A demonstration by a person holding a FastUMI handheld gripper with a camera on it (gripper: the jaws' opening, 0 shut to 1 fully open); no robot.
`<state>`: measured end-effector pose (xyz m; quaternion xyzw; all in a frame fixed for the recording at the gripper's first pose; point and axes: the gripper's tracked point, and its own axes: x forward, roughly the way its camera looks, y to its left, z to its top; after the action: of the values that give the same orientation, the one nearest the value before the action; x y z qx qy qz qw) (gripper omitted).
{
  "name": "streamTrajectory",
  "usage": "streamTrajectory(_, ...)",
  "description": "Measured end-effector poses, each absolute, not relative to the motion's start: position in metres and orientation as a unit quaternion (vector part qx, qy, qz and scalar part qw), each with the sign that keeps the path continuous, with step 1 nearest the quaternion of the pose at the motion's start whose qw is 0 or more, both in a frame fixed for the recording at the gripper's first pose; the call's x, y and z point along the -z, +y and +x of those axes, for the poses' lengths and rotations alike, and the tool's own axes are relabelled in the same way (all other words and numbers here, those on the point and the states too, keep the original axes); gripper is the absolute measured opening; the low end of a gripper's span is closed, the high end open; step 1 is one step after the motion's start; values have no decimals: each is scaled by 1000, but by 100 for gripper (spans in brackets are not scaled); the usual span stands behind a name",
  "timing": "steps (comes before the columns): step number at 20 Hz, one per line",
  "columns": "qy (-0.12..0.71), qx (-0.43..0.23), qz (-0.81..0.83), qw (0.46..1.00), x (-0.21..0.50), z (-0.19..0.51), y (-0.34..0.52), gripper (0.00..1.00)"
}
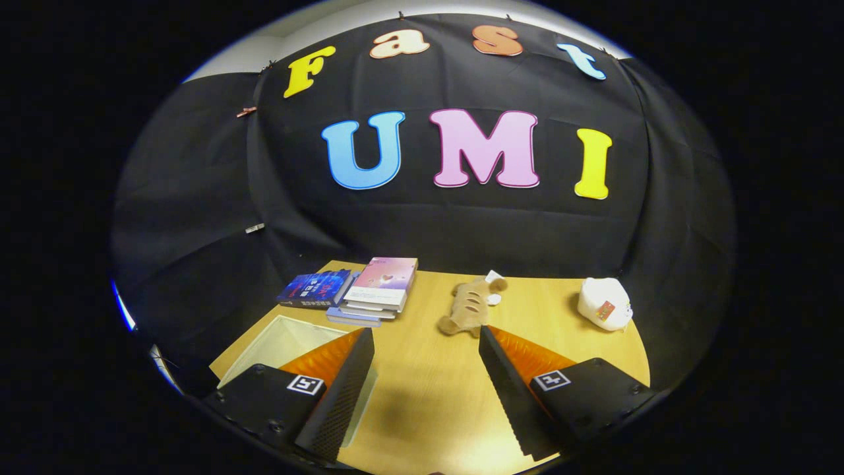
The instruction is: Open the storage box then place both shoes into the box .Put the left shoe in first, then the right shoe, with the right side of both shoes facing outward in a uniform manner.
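So from the gripper view, the gripper [425,349] hangs over the wooden table [428,396] with its fingers spread wide and nothing between them, just bare tabletop. The white storage box [280,343] sits partly under the left finger, near the table's left edge. Beyond the fingers: a stack of books [376,290] by the back edge, a brown plush toy [471,303] just ahead of the right finger, and a white plush [603,303] well apart near the right edge.

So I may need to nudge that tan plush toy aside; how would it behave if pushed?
The plush toy looks soft, so probably floppy and light. Lying flat, it should slide, not roll. The hand-held gripper is open, short of it.
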<state>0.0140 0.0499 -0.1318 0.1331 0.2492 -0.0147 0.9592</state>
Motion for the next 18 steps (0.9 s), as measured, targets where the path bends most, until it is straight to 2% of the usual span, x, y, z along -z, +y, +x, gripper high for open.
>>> streamTrajectory(9, 181, 24, 100, 978, 114, -3, -36, 99)
streamTrajectory(18, 176, -8, 100, 979, 111, -4, -41, 99)
